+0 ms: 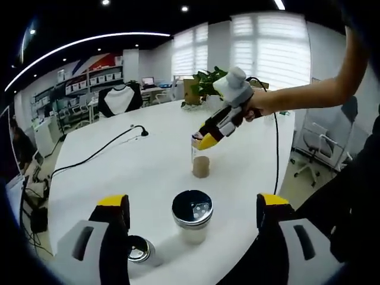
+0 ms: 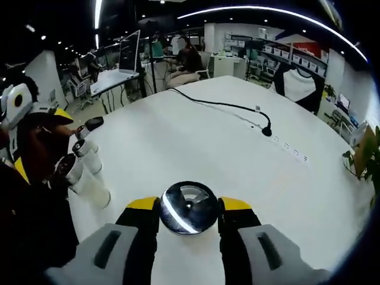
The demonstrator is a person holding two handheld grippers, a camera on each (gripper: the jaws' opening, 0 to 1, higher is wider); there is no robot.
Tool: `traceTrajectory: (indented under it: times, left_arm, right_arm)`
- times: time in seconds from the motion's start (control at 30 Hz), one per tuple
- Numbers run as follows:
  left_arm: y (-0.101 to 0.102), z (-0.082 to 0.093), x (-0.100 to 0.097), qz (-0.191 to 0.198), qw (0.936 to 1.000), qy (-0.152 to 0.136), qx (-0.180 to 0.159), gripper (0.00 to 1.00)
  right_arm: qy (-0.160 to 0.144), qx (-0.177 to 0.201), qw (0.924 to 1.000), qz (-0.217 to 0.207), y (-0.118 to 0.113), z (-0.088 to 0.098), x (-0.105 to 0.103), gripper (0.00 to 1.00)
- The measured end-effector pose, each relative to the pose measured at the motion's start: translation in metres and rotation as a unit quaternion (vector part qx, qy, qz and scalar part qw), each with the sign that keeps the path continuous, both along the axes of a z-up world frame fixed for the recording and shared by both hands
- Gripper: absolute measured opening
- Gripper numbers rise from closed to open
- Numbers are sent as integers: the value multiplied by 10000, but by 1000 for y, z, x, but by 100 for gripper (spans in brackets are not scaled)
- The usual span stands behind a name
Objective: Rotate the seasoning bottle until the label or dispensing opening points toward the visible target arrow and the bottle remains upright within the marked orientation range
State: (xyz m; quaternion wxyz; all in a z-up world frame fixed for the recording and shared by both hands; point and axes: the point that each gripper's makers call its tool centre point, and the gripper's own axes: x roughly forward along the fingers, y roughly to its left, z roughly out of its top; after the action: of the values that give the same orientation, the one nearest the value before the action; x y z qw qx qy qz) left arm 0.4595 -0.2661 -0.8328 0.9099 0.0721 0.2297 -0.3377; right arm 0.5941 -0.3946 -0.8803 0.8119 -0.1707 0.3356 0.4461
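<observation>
Out on the white table, right gripper clamped on the seasoning bottle, upright. Left gripper spread, empty, straddling another shaker. No target arrow visible, possibly hidden; rotation seemingly yet to finish.

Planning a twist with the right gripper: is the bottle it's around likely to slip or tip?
The seasoning bottle looks tall and narrow, so a sideways nudge may tip it. Its shiny round cap sits between the right gripper fingers; smooth metal could slip when turned.
</observation>
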Motion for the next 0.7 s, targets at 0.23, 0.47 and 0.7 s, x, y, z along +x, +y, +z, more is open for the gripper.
traceTrajectory:
  times: [0.23, 0.47, 0.7]
  left_arm:
    - [3, -3, -7, 32, 10000, 59, -6, 92]
    - [7, -4, -12, 84, 9999, 60, -6, 91]
    - [9, -8, -18, 187, 9998, 104, -44, 90]
  right_arm:
    - [32, -74, 9980, 628, 10, -1, -29, 37]
    - [80, -279, 9899, 1386, 19, -1, -49, 37]
    - [94, -707, 9713, 2270, 23, -5, -62, 37]
